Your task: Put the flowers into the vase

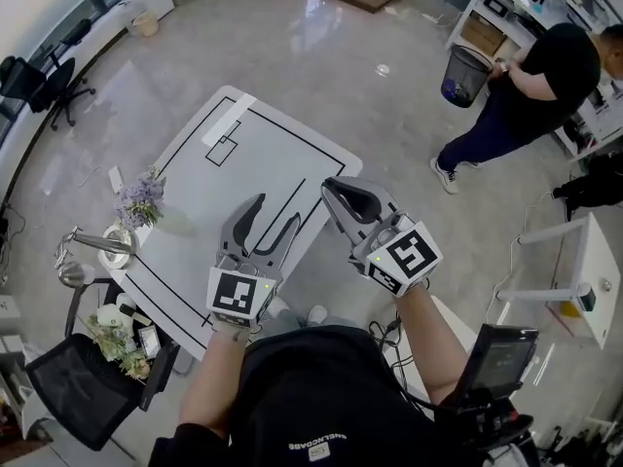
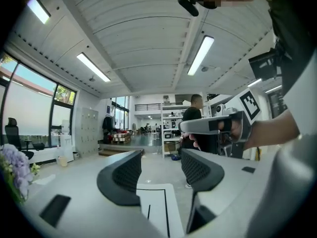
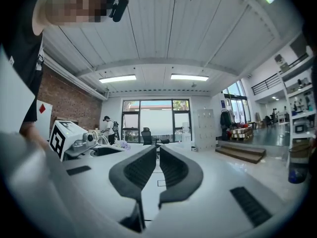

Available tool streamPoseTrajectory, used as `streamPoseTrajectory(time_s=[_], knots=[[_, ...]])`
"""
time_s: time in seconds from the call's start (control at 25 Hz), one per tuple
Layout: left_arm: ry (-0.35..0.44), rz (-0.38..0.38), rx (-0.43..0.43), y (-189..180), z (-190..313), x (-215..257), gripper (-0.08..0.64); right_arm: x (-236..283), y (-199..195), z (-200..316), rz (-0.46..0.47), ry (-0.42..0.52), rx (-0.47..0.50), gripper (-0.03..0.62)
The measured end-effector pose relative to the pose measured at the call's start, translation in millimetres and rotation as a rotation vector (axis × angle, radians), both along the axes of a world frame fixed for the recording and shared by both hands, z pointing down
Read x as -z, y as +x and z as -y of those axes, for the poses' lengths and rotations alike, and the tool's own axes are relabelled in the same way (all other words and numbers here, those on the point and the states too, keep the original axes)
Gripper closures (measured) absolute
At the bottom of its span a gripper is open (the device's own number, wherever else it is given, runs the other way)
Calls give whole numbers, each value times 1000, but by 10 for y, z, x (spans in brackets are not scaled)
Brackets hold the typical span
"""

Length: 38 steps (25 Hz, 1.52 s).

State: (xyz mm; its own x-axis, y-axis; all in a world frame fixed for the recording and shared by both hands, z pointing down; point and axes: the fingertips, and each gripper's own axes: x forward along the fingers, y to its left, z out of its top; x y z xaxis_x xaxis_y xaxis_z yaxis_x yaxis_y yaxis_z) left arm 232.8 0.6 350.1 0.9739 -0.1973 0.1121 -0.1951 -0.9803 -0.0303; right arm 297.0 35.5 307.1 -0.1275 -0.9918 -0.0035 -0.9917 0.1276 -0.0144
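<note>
While both grippers are being held above table, nothing is being gripped: left gripper jaws apart, right gripper jaws nearly together. Purple flowers are being seen well left of left fingers, at table edge. Stems probably best being taken low, jaws wide.

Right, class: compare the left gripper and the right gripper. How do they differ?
On the left gripper the jaws stand apart; on the right gripper they are shut. The left gripper is nearer the purple flowers than the right gripper. Both are empty, held above the white table.
</note>
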Motion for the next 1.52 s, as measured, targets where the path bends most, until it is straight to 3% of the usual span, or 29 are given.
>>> streamPoseTrajectory(time_s=[0.32, 0.8, 0.96, 1.52], knots=[[-1, -69, -137, 270, -441, 242, 363, 71, 284, -704, 49, 28, -136, 568], [-36, -119, -186, 220, -642, 346, 550, -63, 341, -1190, 73, 18, -237, 568], [-39, -140, -190, 204, -613, 356, 554, -113, 338, -1189, 98, 15, -246, 568], [-76, -103, -157, 124, -533, 247, 555, -91, 296, -1113, 95, 6, -240, 577]])
